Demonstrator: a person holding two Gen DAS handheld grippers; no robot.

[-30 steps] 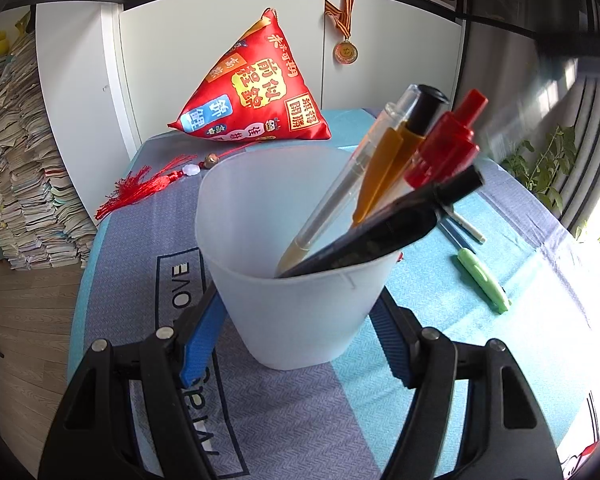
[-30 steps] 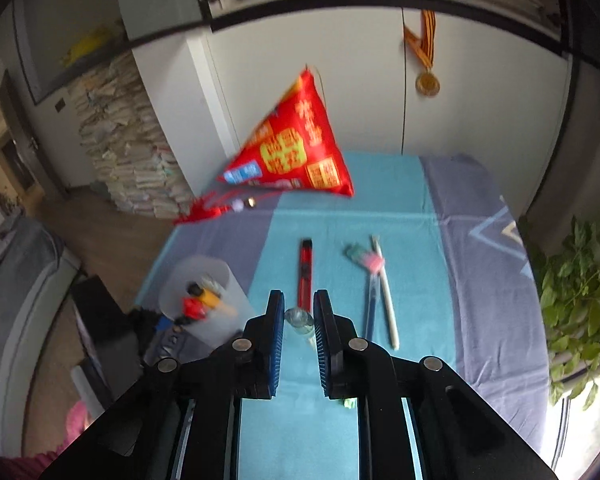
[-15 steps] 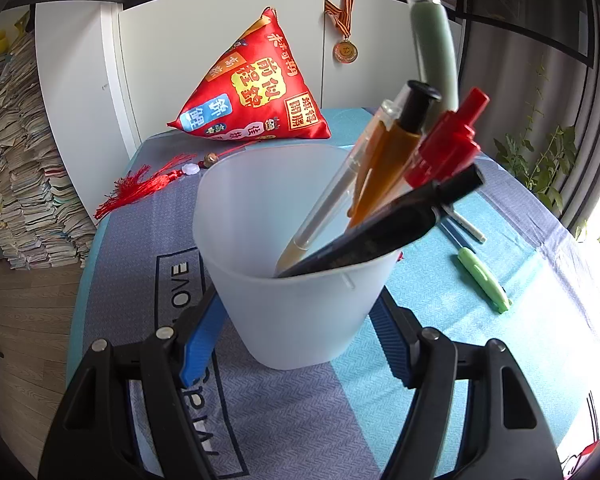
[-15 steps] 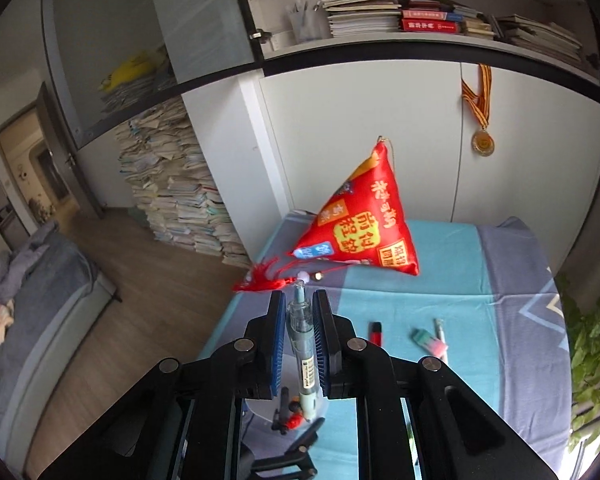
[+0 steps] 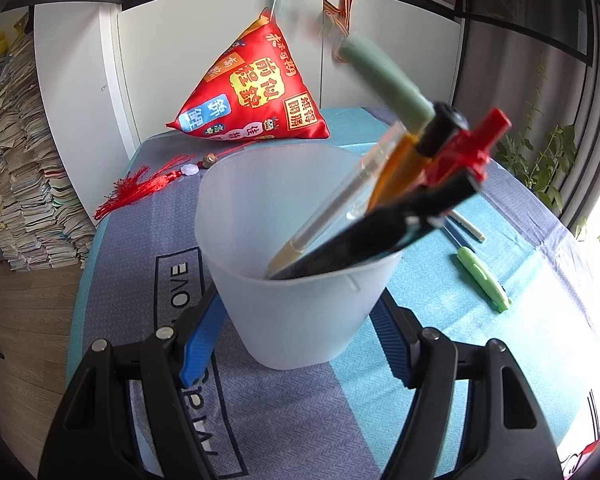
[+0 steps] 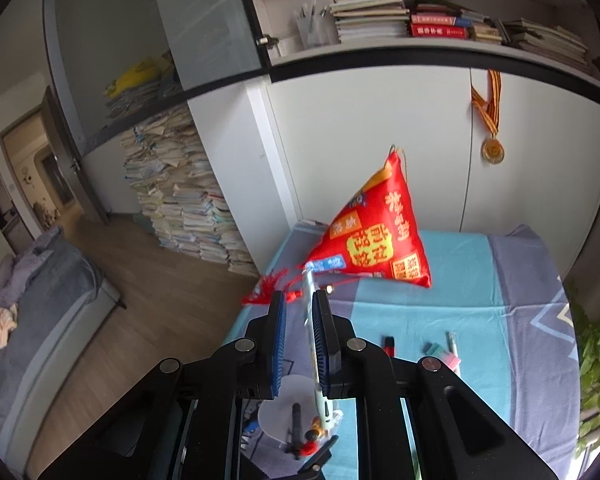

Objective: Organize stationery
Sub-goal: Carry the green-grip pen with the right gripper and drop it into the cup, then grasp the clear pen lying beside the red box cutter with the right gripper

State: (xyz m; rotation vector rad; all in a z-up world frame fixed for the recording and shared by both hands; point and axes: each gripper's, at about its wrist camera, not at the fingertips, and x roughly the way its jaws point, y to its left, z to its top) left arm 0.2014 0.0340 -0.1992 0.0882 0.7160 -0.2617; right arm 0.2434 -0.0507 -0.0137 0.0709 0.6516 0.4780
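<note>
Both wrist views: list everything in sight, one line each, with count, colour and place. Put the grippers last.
cup: 1, frosted white, on the tablecloth, between the left gripper's fingers
pens in cup: 4, clear, orange, red, black, leaning right
pale green pen: 1, blurred, between the right gripper's fingers, lower end among the cup's pens
loose pens: at least 4, green, blue, white, red, lying on the cloth
cushion: 1, red pyramid with tassel, far end of table
medal: 1, gold, on cabinet door
tablecloth: 1, blue and grey
paper stacks: many, on floor
left gripper: black, blue pads, closed on cup
right gripper: black, blue pads, above cup
</note>
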